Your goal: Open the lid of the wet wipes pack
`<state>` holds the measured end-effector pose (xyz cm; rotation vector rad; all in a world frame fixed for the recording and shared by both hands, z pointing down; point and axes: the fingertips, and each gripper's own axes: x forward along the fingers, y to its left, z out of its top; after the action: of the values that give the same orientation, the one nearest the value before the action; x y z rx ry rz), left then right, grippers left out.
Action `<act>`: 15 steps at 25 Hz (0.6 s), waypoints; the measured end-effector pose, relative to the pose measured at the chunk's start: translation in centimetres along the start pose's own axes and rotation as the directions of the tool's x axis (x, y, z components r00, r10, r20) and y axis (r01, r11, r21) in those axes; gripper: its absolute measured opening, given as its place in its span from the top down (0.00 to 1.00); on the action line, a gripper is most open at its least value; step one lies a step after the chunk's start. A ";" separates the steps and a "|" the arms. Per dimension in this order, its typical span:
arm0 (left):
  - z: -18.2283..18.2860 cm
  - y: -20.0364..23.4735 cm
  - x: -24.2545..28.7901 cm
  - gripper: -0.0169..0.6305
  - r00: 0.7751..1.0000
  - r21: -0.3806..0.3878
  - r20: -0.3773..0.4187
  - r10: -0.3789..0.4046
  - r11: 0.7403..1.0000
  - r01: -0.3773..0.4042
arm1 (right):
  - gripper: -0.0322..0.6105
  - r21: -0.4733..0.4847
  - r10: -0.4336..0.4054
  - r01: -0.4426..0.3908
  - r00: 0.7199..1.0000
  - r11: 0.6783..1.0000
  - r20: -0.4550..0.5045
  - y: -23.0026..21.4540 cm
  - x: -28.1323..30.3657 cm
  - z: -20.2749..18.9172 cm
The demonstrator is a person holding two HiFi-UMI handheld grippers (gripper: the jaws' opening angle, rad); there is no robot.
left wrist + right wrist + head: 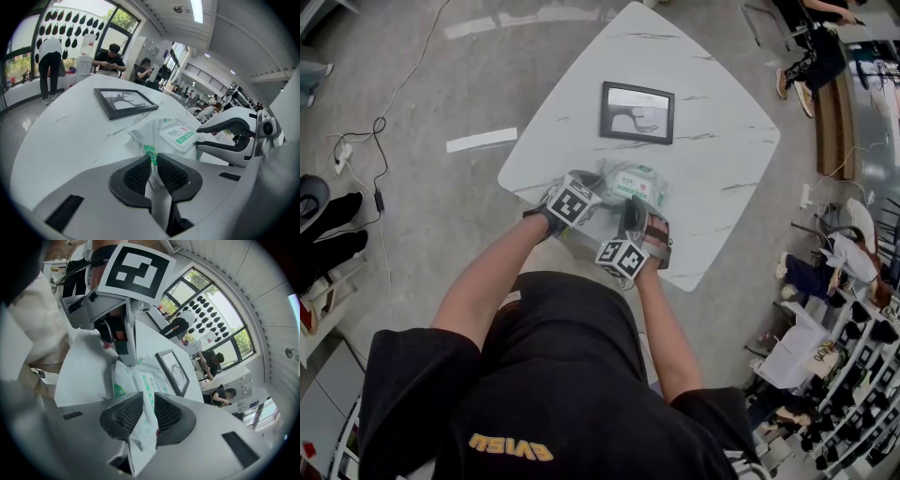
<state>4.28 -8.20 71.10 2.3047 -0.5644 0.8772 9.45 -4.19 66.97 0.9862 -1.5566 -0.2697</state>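
Note:
The wet wipes pack [635, 184] lies near the front edge of the white marble table [712, 141], and its lid [180, 135] is flat and closed. My left gripper [153, 159] is shut on the pack's crinkled end seam, at its left side [596, 190]. From the near side, my right gripper [148, 400] is shut on the other edge of the pack [133, 380], with film pinched between its pads. In the left gripper view the right gripper [198, 138] reaches in beside the lid. In the right gripper view the left gripper [128, 358] stands at the pack's far end.
A black picture frame [637, 112] lies flat on the table behind the pack, also seen from the left gripper [124, 102]. People sit and stand by tables and windows in the background. A cable and a white strip lie on the floor at left.

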 end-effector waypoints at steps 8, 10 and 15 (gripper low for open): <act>-0.1 0.0 0.2 0.87 1.000 0.008 0.001 -0.005 1.000 0.005 | 0.84 0.010 -0.054 0.054 0.999 0.999 0.005 -1.2 -0.3 0.3; 0.0 -0.1 0.1 0.87 1.000 0.012 0.010 -0.003 1.000 0.003 | 0.95 0.023 -0.135 0.134 0.991 0.991 0.019 -3.2 -0.6 0.7; 0.1 0.0 -0.1 0.87 1.000 0.013 0.006 0.002 1.000 -0.002 | 0.95 0.066 -0.174 0.173 0.985 0.983 0.011 -7.5 0.7 1.0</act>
<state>4.26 -8.30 71.02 2.3200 -0.5652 0.8773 11.87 -9.60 62.25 1.1755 -1.5041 -0.3522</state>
